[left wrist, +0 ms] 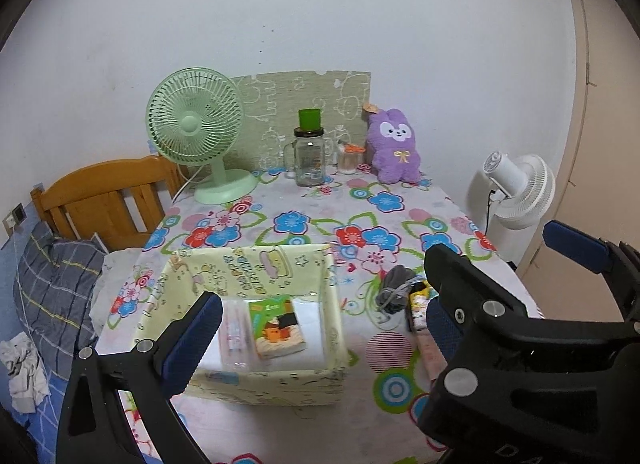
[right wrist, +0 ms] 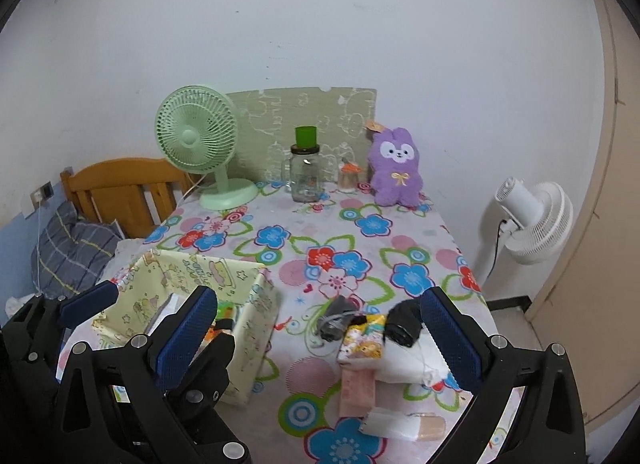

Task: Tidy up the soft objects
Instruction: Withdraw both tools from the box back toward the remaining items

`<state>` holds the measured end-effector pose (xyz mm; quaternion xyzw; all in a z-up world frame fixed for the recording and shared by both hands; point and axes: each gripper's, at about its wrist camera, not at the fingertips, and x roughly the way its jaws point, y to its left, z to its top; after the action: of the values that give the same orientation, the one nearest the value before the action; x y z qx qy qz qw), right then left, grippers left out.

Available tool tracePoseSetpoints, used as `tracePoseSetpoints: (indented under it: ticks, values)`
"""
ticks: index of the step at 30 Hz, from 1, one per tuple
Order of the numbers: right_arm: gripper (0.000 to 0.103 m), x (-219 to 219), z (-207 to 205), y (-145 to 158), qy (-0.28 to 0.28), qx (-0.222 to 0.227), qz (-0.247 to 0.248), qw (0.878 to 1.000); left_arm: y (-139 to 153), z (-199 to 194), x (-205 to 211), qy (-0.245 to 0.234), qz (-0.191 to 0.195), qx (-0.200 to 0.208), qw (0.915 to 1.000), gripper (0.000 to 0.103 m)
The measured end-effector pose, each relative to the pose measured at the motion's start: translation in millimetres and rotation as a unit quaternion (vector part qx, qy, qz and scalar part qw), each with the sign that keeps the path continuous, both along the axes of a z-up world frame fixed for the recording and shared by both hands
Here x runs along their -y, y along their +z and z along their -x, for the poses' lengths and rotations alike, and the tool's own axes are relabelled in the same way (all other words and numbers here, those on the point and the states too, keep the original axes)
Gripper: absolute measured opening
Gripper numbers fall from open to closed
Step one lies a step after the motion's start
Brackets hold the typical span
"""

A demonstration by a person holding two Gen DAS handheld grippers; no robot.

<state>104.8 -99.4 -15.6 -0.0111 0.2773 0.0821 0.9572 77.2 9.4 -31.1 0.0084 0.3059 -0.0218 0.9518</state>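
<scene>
A pale yellow fabric box (left wrist: pixel 256 268) (right wrist: pixel 192 268) stands at the front left of the flowered table (left wrist: pixel 320 204). It holds a cartoon tissue pack (left wrist: pixel 276 328) and a clear wrapped pack (left wrist: pixel 234 336). My left gripper (left wrist: pixel 316 328) hovers open and empty over the box. To the right of the box lie a grey sock bundle (right wrist: pixel 336 322) (left wrist: pixel 394 288), a yellow cartoon pack (right wrist: pixel 364 338), a black bundle (right wrist: pixel 402 326), a white pack (right wrist: pixel 404 368) and a pink pack (right wrist: pixel 356 388). My right gripper (right wrist: pixel 320 338) hangs open above them, holding nothing. A purple plush (right wrist: pixel 396 168) (left wrist: pixel 394 150) sits at the back.
A green desk fan (left wrist: pixel 196 132), a glass mug jar (left wrist: pixel 308 160) topped by a green cup, and a small jar (left wrist: pixel 348 158) line the back edge before a patterned board. A white floor fan (right wrist: pixel 532 220) stands right of the table. A wooden headboard (left wrist: pixel 108 200) and a bed are at the left.
</scene>
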Motion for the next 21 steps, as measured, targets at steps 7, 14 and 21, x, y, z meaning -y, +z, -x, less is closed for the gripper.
tracePoseSetpoints:
  ticks: [7, 14, 21]
  values:
    - [0.103, 23.0, 5.4, -3.5, -0.017, -0.007, -0.008, 1.0, -3.8, 1.4, 16.6, 0.004, 0.012, 0.0, 0.9999, 0.103]
    - [0.103, 44.5, 10.3, -9.3, -0.028, -0.006, -0.006, 1.0, -12.2, -0.4, 37.4, -0.021, 0.026, -0.02, 0.9993, 0.103]
    - [0.103, 63.9, 11.3, -20.1, -0.04, -0.012, -0.003, 0.999, -22.8, 0.8, 56.3, -0.027, 0.034, -0.019, 0.9989, 0.102]
